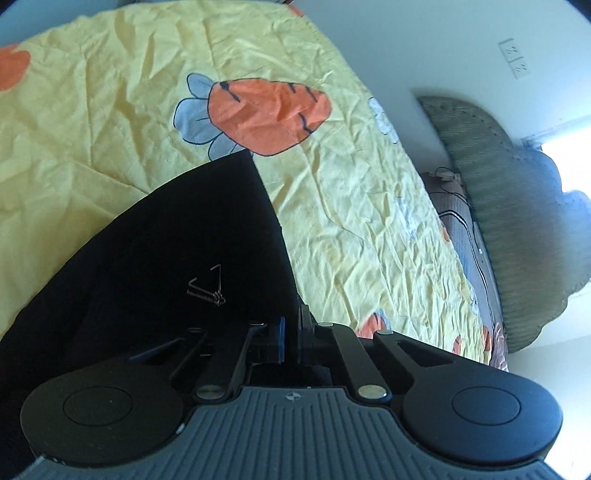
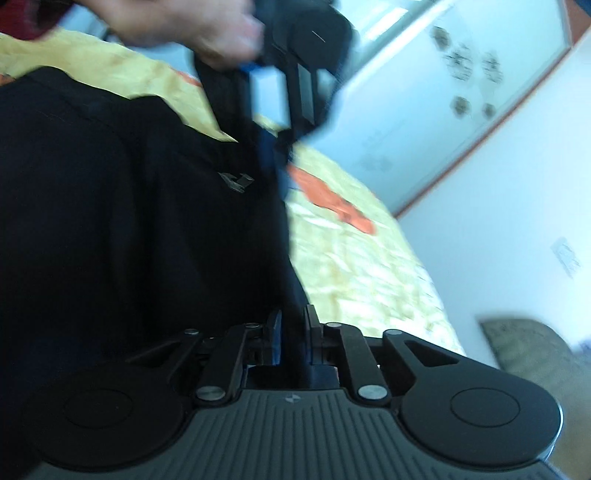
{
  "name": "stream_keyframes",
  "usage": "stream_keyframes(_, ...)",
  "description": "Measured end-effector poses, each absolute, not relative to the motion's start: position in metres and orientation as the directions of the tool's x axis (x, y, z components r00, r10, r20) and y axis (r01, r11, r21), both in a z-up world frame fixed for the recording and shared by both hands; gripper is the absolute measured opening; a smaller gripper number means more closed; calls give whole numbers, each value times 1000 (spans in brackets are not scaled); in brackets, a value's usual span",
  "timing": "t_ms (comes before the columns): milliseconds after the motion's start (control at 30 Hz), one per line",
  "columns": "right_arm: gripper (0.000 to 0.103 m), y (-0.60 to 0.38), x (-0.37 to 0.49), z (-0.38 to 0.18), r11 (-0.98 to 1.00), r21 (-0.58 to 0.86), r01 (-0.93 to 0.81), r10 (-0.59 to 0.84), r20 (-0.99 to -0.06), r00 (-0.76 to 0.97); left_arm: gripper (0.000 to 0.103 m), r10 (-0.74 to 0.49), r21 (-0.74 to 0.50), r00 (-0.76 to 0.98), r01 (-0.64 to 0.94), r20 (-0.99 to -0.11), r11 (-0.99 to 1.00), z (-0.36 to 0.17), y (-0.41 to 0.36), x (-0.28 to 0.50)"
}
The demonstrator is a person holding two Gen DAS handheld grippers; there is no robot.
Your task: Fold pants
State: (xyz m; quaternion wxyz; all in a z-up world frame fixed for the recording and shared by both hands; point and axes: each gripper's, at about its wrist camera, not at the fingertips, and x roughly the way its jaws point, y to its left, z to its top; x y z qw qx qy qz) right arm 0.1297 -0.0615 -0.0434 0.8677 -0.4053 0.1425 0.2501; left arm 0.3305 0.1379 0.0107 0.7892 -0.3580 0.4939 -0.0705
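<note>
The left hand-held gripper [image 1: 291, 328] has its 2 fingers drawn right together on the edge of the black pants [image 1: 166, 240], which spread toward 10 o'clock across the yellow carrot-print bed sheet [image 1: 351, 206]. The right hand-held gripper [image 2: 293, 328] is pinched nearly closed on a fold of the same pants, the dark cloth running up between its fingers toward 12 o'clock. Up there a person's hand [image 2: 207, 26] grips the other hand-held gripper, blurred.
</note>
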Motion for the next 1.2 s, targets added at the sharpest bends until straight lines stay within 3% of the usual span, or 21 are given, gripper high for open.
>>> stream_keyframes(167, 13, -94, 152, -46, 630, -609, -483, 177, -493, 852, 5, -462, -622, 523, -178, -716, 762, 22, 138, 299)
stream_keyframes(300, 13, -114, 157, -43, 681, -559, -472, 152, -523, 839, 5, -476, -630, 529, -152, -703, 762, 23, 139, 276)
stream_keyframes(700, 9, -102, 35, -10, 668, -569, -480, 222, -463, 858, 4, -510, -667, 546, -124, -664, 735, 27, 181, 183)
stream_keyframes(1000, 9, -64, -42, -23, 662, -508, -550, 271, -522, 809, 4, -500, -637, 528, -104, -686, 764, 14, 200, 131)
stream_keyframes(1200, 9, -54, -58, -33, 669, -470, -576, 288, -551, 783, 4, -429, -542, 539, -62, -725, 838, 12, 193, 117)
